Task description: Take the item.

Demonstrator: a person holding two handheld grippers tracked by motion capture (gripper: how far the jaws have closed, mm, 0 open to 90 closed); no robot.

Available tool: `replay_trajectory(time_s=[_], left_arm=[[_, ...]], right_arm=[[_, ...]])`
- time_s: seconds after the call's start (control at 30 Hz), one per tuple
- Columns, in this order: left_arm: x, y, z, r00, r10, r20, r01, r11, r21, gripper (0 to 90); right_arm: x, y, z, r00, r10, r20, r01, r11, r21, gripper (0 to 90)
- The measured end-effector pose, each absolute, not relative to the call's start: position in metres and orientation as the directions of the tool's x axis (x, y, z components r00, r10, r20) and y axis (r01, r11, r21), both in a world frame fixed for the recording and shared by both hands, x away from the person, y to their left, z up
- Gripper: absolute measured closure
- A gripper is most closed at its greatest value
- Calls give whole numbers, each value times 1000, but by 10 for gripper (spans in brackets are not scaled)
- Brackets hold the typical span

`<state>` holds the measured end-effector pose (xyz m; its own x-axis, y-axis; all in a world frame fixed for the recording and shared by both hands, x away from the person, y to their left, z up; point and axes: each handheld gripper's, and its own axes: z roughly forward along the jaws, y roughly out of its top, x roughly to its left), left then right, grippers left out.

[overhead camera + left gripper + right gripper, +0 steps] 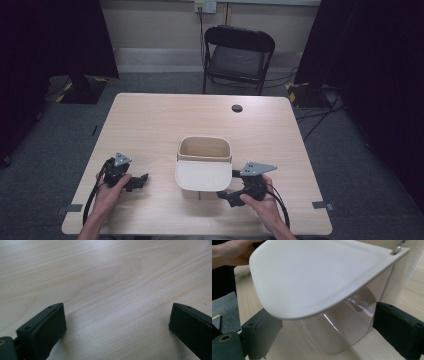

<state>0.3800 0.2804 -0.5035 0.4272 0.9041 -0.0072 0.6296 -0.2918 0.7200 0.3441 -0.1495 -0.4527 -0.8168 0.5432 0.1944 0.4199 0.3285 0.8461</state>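
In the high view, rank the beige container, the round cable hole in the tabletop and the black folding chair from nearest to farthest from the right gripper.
From the right gripper:
1. Beige container, right beside it to its left, mid-table.
2. Round cable hole, farther up the tabletop near the far edge.
3. Black folding chair, beyond the table on the floor.

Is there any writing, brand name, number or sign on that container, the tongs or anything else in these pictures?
None that can be read.
The beige container and its lid are plain.
The left tongs and right tongs carry no marking.
The wall socket is too small to tell.
Yellow-black striped tape marks the floor, without words.
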Motion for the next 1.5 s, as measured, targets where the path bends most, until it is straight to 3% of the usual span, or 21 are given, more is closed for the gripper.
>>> replay_trajectory(time_s=[1.5], left_arm=[[380, 280, -503, 428, 904, -8, 630, -292, 720, 6]], right_arm=[[340, -150, -438, -807, 566, 166, 375, 274, 886, 88]])
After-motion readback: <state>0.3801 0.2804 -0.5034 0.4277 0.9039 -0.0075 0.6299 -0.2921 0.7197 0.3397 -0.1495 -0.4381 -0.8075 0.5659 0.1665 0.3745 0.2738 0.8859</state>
